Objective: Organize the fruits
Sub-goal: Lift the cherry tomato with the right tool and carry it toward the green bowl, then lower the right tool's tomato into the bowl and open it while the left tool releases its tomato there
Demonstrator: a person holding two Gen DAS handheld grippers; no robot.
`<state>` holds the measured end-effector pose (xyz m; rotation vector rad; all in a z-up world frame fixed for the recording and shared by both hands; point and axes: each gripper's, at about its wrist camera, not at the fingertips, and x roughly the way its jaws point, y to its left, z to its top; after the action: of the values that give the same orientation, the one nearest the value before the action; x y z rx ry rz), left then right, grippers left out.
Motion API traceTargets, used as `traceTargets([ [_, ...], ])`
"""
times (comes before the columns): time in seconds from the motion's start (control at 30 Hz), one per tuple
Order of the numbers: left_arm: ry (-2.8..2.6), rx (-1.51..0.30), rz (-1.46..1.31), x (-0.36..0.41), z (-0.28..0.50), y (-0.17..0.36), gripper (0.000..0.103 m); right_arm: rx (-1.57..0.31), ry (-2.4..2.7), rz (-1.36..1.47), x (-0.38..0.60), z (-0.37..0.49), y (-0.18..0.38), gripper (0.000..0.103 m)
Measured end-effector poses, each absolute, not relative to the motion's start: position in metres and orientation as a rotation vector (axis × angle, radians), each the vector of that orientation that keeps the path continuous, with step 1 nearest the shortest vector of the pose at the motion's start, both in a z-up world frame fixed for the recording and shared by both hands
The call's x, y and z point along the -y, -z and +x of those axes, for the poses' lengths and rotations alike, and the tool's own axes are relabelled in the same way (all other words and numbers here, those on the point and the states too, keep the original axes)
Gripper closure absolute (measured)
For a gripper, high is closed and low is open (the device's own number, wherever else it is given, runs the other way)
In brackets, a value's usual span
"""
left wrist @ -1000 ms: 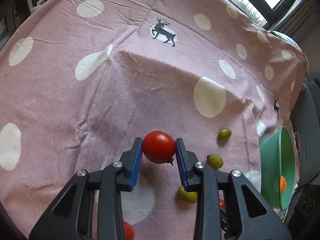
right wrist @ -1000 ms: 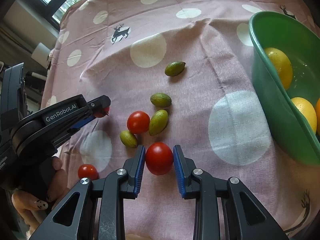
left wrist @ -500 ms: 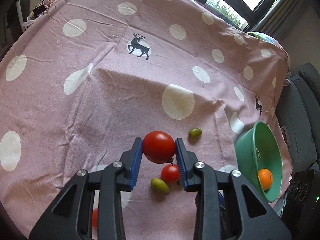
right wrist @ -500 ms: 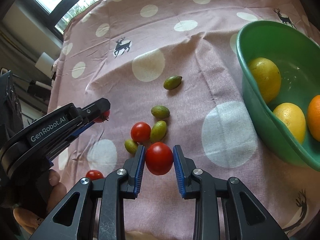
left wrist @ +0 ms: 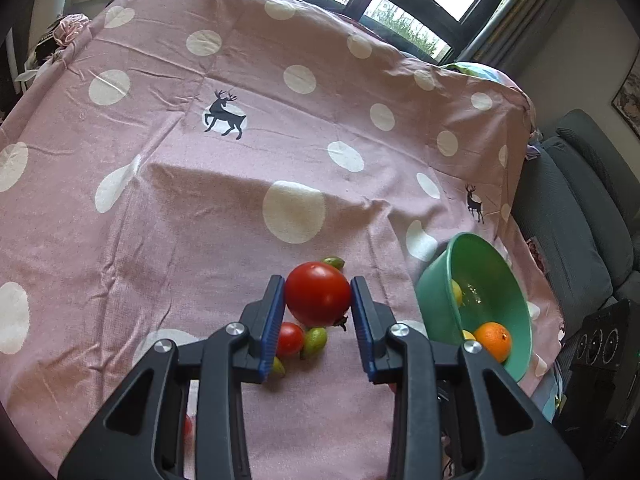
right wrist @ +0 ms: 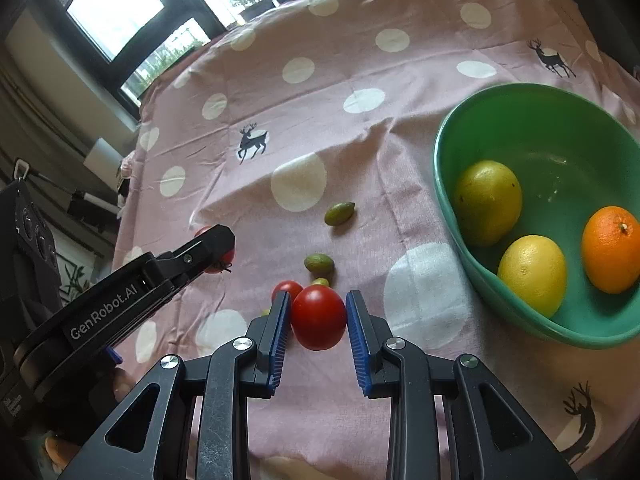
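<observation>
My left gripper (left wrist: 318, 298) is shut on a red tomato (left wrist: 318, 294), held above the pink cloth. My right gripper (right wrist: 318, 318) is shut on another red tomato (right wrist: 319, 317), also lifted. The green bowl (right wrist: 516, 120) sits at the right and holds two yellow fruits (right wrist: 488, 200) and an orange (right wrist: 610, 248); it also shows in the left wrist view (left wrist: 488, 256). On the cloth lie a third red tomato (right wrist: 287, 289) and small green fruits (right wrist: 339, 213). The left gripper (right wrist: 218, 254) shows at the left of the right wrist view.
The table is covered by a pink cloth (left wrist: 200, 200) with white dots and deer prints. A grey sofa (left wrist: 580, 208) and a black speaker (left wrist: 604, 344) stand to the right. Windows (right wrist: 116, 12) lie beyond the far edge.
Both grippers have risen from the cloth with their tomatoes and shifted toward the green bowl. The bowl shows more fully in both views.
</observation>
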<state>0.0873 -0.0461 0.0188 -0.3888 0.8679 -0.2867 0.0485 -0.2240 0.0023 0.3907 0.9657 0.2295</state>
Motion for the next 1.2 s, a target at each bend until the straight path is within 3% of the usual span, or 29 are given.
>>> traceTargets([
  [1.2, 0.652, -0.8, -0.291, 0.137, 0.057, -0.045, 0.07, -0.714, 0.017, 0.617, 0.329, 0.008, -0.035, 0.073],
])
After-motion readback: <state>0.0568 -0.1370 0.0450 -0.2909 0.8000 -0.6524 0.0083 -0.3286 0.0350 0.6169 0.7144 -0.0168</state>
